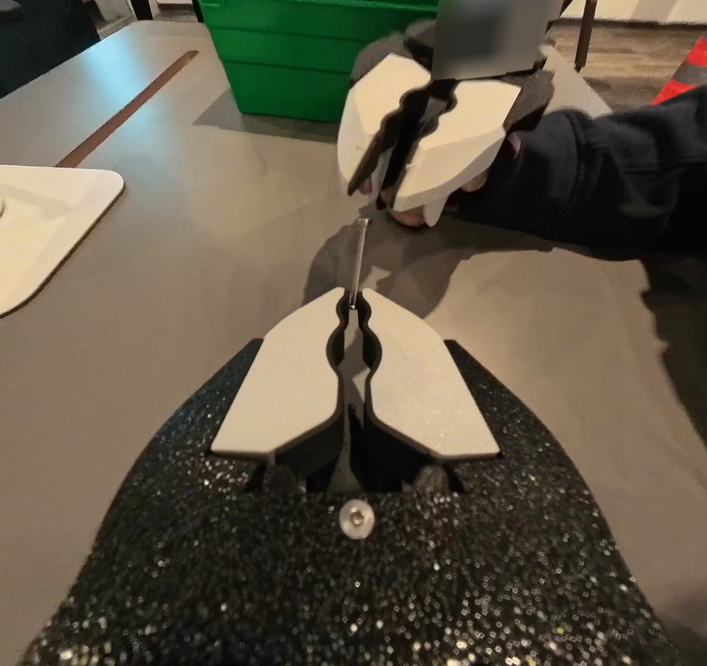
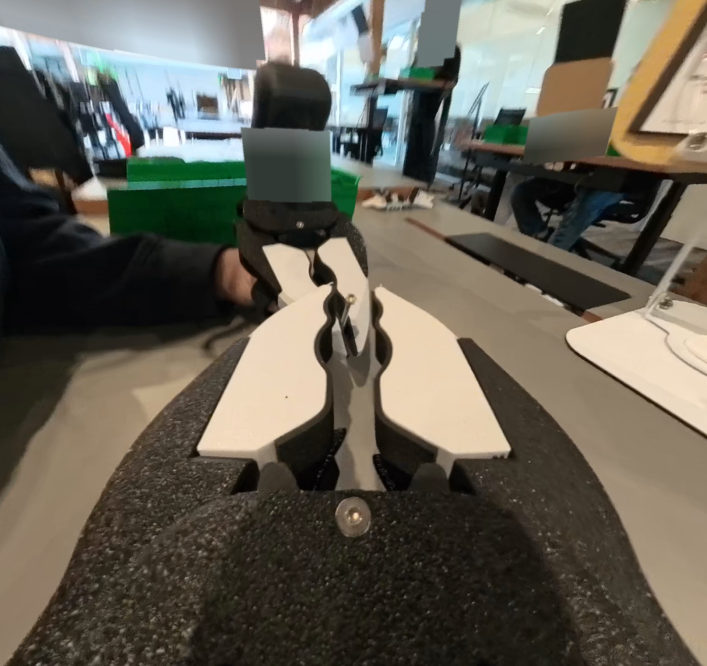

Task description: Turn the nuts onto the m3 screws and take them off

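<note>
My left gripper point(image 1: 354, 294) is shut on a long thin metal screw point(image 1: 359, 261) that sticks straight out ahead of its fingertips, above the grey table point(image 1: 172, 207). The screw's far end point(image 1: 362, 222) carries a small wider piece; I cannot tell whether it is a nut or the head. My right gripper point(image 1: 377, 198) faces the left one, with its tips just at that far end. In the right wrist view the screw end point(image 2: 350, 297) stands between the fingers of my right gripper point(image 2: 354, 290), which are apart and do not press on it. The left gripper point(image 2: 354, 349) shows just beyond.
Stacked green bins point(image 1: 306, 35) stand at the back of the table and also show in the right wrist view point(image 2: 172, 196). A white board point(image 1: 46, 227) lies to the left, seen at the right in the other view point(image 2: 631, 360). A black mat point(image 2: 535, 269) lies farther off. Dark sleeves point(image 1: 593, 173) reach in. My hands' fingertips stand some 5 centimeters from each other.
</note>
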The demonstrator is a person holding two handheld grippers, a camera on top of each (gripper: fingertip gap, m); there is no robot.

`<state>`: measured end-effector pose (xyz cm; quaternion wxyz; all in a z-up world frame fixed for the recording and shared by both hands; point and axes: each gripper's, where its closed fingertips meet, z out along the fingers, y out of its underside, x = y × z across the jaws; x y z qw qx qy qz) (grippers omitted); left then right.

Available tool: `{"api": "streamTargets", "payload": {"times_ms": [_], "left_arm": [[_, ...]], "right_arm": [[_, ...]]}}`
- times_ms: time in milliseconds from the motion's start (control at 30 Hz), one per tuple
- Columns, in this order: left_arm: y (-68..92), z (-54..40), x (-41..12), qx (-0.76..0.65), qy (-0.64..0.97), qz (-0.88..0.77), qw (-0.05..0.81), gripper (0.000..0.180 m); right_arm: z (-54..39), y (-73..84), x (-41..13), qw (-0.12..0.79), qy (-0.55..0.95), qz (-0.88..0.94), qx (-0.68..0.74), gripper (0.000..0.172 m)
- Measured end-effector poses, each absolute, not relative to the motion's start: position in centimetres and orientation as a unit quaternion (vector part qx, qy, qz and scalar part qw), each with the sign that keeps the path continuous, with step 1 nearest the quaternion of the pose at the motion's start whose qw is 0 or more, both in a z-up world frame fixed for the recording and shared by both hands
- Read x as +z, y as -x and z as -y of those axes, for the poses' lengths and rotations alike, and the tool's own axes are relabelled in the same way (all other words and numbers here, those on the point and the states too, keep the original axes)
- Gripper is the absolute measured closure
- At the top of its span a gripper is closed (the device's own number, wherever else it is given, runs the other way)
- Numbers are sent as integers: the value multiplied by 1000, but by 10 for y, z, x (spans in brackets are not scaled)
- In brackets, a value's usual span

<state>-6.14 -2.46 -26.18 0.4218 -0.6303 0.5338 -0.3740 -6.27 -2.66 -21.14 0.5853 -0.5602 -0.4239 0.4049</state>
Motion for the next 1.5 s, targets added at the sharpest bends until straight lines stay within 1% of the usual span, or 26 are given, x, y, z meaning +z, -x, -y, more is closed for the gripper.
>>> {"api": "streamTargets", "payload": {"times_ms": [100, 200, 533, 1000, 1500], "left_arm": [[61, 25, -245, -431, 613, -496, 438, 177], [64, 24, -232, -478, 601, -462, 444, 177], [66, 24, -229, -491, 596, -454, 445, 177], [62, 29, -234, -484, 598, -475, 427, 177], [63, 27, -232, -491, 596, -467, 431, 177]], "right_arm": [[28, 65, -202, 590, 551, 388, 446, 145], [31, 70, -196, 588, 540, 368, 477, 141], [33, 77, -189, 607, 522, 342, 492, 129], [40, 84, -188, 598, 511, 353, 507, 126], [41, 83, -187, 596, 505, 353, 515, 132]]}}
